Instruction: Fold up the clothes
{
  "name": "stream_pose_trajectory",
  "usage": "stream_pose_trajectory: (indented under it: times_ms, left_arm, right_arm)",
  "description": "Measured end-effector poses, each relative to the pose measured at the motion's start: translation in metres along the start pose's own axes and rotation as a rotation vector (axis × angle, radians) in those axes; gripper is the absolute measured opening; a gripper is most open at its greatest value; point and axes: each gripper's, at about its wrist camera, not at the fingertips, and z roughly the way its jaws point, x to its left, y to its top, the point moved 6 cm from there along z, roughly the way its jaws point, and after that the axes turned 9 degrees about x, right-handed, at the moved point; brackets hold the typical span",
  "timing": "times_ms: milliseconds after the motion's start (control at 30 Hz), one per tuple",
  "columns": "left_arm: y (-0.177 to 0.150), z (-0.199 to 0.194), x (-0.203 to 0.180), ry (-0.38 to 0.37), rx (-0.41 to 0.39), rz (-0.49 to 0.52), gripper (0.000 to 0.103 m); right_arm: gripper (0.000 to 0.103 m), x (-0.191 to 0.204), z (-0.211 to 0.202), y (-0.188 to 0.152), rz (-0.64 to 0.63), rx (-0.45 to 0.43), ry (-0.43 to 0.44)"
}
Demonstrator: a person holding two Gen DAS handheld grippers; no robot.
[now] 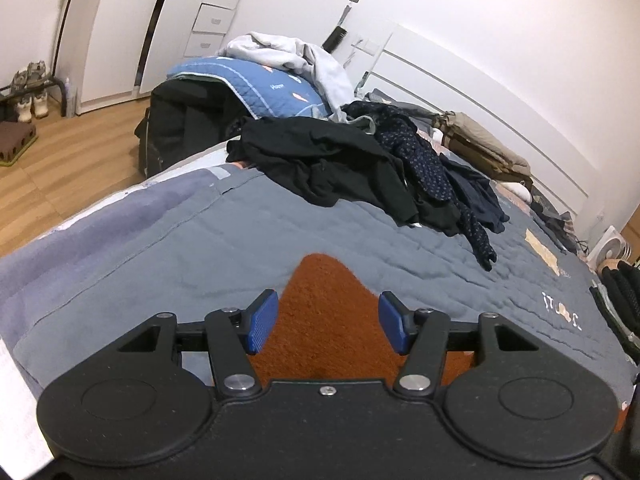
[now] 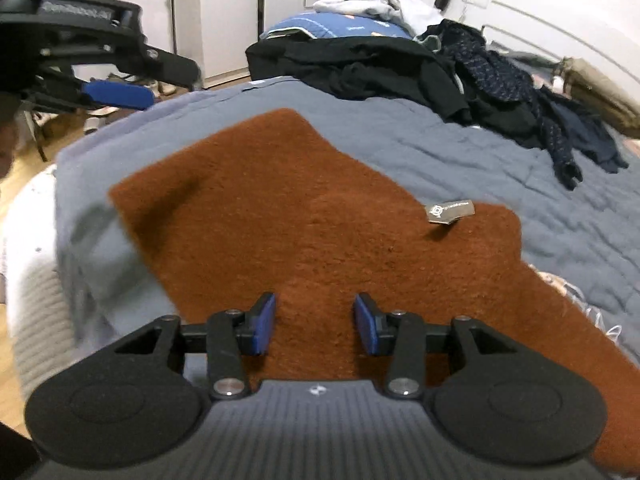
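both tools tilted down over the rust sweater (image 2: 304, 216) on the bed (image 2: 460, 152), left tool (image 1: 328, 322) and right tool (image 2: 315, 322) spread, pinching nothing

Each tool — left tool (image 1: 328, 322), right tool (image 2: 315, 324) — is matte black, with blue ribbed pads (image 1: 262, 320) and silver screws.

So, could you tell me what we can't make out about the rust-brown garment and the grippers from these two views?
- Rust-brown garment: its near edge is hidden under the right gripper in the right wrist view, so its type is unclear.
- Left wrist view: the left gripper covers most of it.
- Label: print too small to read.
- Left gripper in the right wrist view: blurred, partly cut off by the picture's left edge.
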Motion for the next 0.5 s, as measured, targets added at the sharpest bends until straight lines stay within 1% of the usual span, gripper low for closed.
stream_pose_trajectory:
  times_ms: [33,133,233,267,367,467,500]
  left_arm:
    - [0.0,0.0,0.0,0.0,0.0,0.002,0.055]
    - [-0.001,0.001,-0.002,0.001,0.002,0.017,0.055]
    - [-0.001,0.003,-0.004,0.004,0.007,0.019,0.055]
    - [-0.001,0.004,-0.005,0.003,0.009,0.021,0.055]
    - [-0.001,0.004,-0.008,0.001,0.004,0.036,0.055]
    - [-0.002,0.007,-0.01,0.008,0.009,0.049,0.055]
    - [-0.002,0.008,-0.01,0.014,0.011,0.055,0.055]
  right_arm:
    - [0.009,-0.006,-0.004,0.001,0.026,-0.008,0.002]
    - [0.009,-0.027,-0.018,0.002,0.122,-0.039,0.023]
    - [0.008,-0.061,-0.049,0.004,0.284,-0.132,0.089]
    - [0.008,-0.075,-0.06,0.003,0.349,-0.172,0.125]
    - [0.008,-0.117,-0.092,-0.005,0.493,-0.296,0.184]
    - [0.009,-0.156,-0.105,-0.018,0.563,-0.338,0.173]
    - [0.009,-0.167,-0.102,-0.025,0.586,-0.32,0.162]
